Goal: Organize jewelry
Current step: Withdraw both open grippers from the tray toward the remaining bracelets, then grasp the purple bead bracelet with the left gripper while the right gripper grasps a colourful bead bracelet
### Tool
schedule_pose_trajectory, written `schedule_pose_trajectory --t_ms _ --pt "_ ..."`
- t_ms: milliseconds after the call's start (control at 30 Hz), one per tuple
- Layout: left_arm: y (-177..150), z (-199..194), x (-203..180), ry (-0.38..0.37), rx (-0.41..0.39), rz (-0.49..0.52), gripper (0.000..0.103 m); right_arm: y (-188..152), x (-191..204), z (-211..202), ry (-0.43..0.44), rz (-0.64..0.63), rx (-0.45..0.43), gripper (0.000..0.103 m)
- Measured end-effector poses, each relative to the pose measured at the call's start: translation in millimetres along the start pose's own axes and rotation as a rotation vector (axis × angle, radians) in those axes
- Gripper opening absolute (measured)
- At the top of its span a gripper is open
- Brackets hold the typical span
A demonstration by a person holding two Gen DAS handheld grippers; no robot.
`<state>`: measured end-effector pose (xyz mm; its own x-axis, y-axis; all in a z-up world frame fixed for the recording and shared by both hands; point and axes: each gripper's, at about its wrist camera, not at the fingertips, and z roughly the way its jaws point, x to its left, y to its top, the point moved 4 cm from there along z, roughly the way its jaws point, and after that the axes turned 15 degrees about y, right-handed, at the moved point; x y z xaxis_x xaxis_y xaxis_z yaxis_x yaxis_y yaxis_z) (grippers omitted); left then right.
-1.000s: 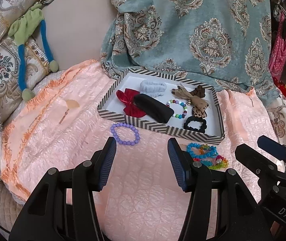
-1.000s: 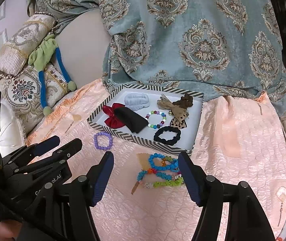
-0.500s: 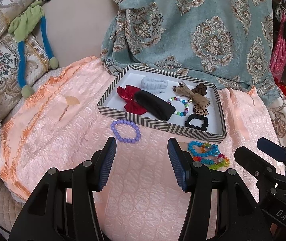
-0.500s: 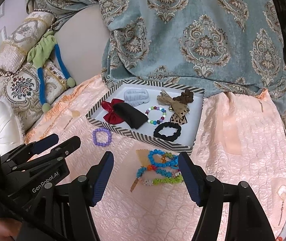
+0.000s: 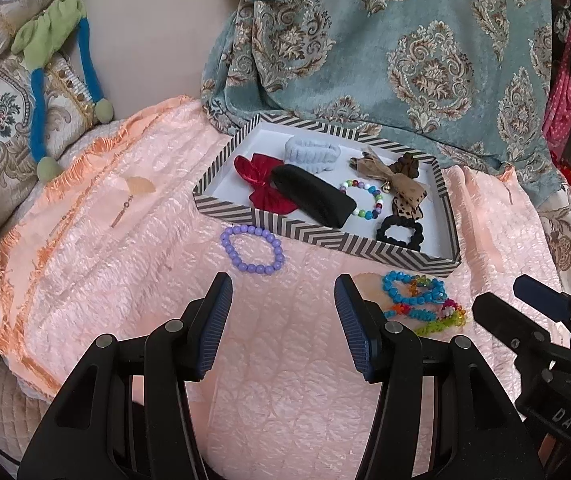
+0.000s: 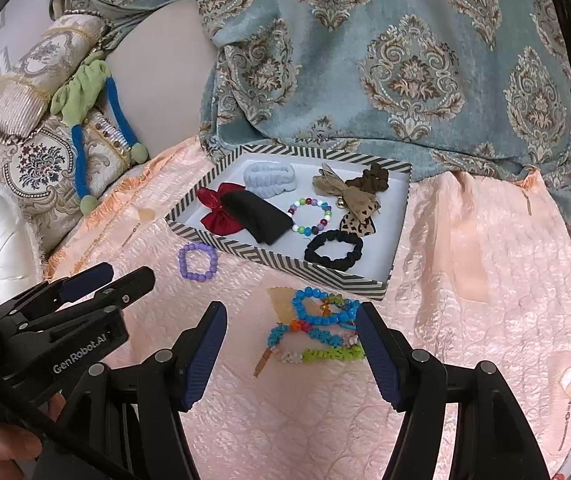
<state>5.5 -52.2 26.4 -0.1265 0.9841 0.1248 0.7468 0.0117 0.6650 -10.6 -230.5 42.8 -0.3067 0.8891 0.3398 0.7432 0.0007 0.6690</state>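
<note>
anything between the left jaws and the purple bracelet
No, just bare pink quilted cover. In the left wrist view the purple bracelet lies just ahead of the open left gripper, outside the striped tray.

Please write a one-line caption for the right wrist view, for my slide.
Open right gripper hovers over tangled bead bracelets beside a striped tray of hair accessories.

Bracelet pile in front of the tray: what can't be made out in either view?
- Bracelet pile, right wrist view: strands overlap, so the count is unclear; a right gripper finger covers its right edge.
- Same pile, left wrist view: too small and tangled.
- Red bow: partly under the black pouch.
</note>
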Motion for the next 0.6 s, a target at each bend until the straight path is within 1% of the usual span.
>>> schedule_pose_trajectory --t_ms 133,200,367,433,467,500,600 --pt "-1 11 6 -0.034 0.042 -0.015 0.053 -1 -12 3 0.002 0.015 0.004 0.064" --pt "-1 17 13 -0.037 0.06 -0.026 0.053 -1 -23 4 -0.012 0.024 0.006 0.064" --pt "-2 42 35 -0.08 0.146 -0.094 0.053 -8 -59 9 -0.049 0.061 0.031 0.064" --pt "-3 53 44 -0.087 0.173 -0.119 0.053 -14 -71 12 -0.046 0.079 0.043 0.06" --pt "-3 58 48 -0.087 0.185 -0.129 0.053 -17 -75 14 -0.038 0.084 0.05 0.053" --pt "-3 63 52 -0.087 0.198 -0.137 0.054 -19 -78 16 -0.035 0.087 0.06 0.05" --pt "-4 78 62 -0.091 0.24 -0.178 0.056 -23 -85 25 -0.033 0.088 0.084 0.05"
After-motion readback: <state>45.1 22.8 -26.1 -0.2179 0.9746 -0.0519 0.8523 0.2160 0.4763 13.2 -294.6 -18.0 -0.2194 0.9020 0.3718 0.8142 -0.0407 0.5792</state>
